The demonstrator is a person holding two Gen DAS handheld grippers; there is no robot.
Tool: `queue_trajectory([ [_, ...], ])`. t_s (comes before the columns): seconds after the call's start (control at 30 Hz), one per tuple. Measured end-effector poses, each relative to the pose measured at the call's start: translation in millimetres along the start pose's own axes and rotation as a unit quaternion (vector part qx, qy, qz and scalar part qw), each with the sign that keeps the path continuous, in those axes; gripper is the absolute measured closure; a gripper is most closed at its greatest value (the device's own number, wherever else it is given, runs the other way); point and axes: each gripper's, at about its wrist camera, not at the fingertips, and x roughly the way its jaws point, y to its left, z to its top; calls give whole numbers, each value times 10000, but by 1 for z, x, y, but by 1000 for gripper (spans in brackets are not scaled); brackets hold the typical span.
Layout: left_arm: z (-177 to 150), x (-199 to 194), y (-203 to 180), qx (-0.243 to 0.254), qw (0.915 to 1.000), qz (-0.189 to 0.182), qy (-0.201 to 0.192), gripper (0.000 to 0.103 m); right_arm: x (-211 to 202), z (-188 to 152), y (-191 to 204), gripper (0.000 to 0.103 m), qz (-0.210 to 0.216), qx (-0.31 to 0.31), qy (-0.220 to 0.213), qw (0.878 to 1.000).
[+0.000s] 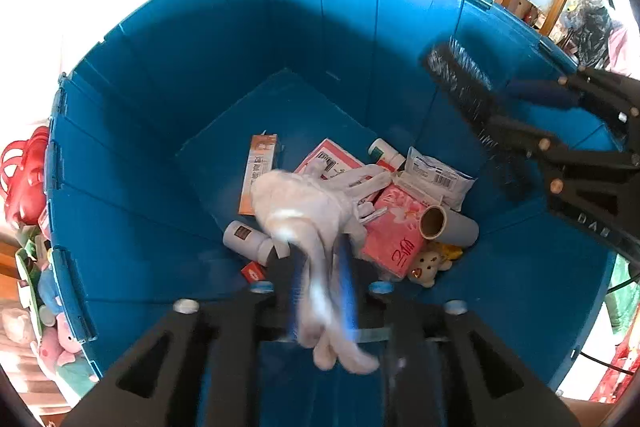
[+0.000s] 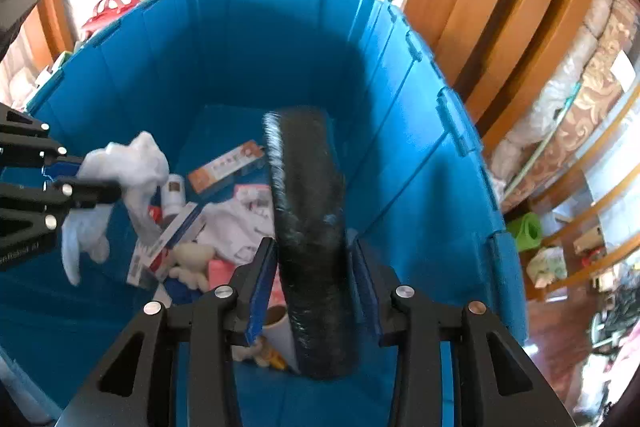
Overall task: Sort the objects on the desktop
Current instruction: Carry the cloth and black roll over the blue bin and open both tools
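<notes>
My left claw (image 1: 322, 291) hangs over the blue bin (image 1: 168, 99), pointing steeply down into it, with a white glove (image 1: 304, 211) between its blue pads; the jaws stand slightly apart, and the motion blur leaves me unable to tell whether the pads grip the cloth or it is slipping free. My right claw (image 2: 312, 283) also reaches into the bin, and a black brush (image 2: 308, 211) stands between its fingers, bristle head pointing away toward the far wall; there too the jaws are only a little apart, narrow gaps seem to show beside the brush, and I cannot tell whether the pads press on it. On the bin floor below lie an orange and white box (image 1: 258, 179), a pink tissue pack (image 1: 394, 231), a cardboard-cored roll (image 1: 448, 225), a small white bottle (image 1: 246, 239), a sealed white packet (image 1: 438, 179) and a small plush bear (image 1: 426, 265), crowded together near my left claw.
</notes>
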Motion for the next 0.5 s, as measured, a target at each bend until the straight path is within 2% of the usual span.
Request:
queue_trajectory([
  [0.03, 0, -1, 0, -17, 10000, 43, -23, 56, -2, 1, -1, 61, -64, -24, -69, 10000],
  [0.07, 0, -1, 0, -31, 10000, 76, -48, 43, -5, 1, -2, 57, -79, -34, -144, 9999],
  [0.13, 0, -6, 1, -40, 9998, 150, -122, 40, -10, 4, -4, 40, -42, -18, -252, 9997],
  [0.27, -3, -14, 2, -47, 9994, 252, -235, 40, -14, 4, -2, 29, -115, -80, -389, 9991],
  [0.33, -6, -19, 2, -42, 9990, 308, -311, 40, -13, 4, 0, 19, -83, -68, -399, 9991],
  [0.4, -8, -25, 0, -42, 9985, 353, -409, 39, -14, 3, -1, 15, -74, -73, -440, 9990],
  [0.5, -12, -34, 0, -66, 9976, 385, -573, 35, -18, 4, -1, 3, -90, -43, -532, 9985],
])
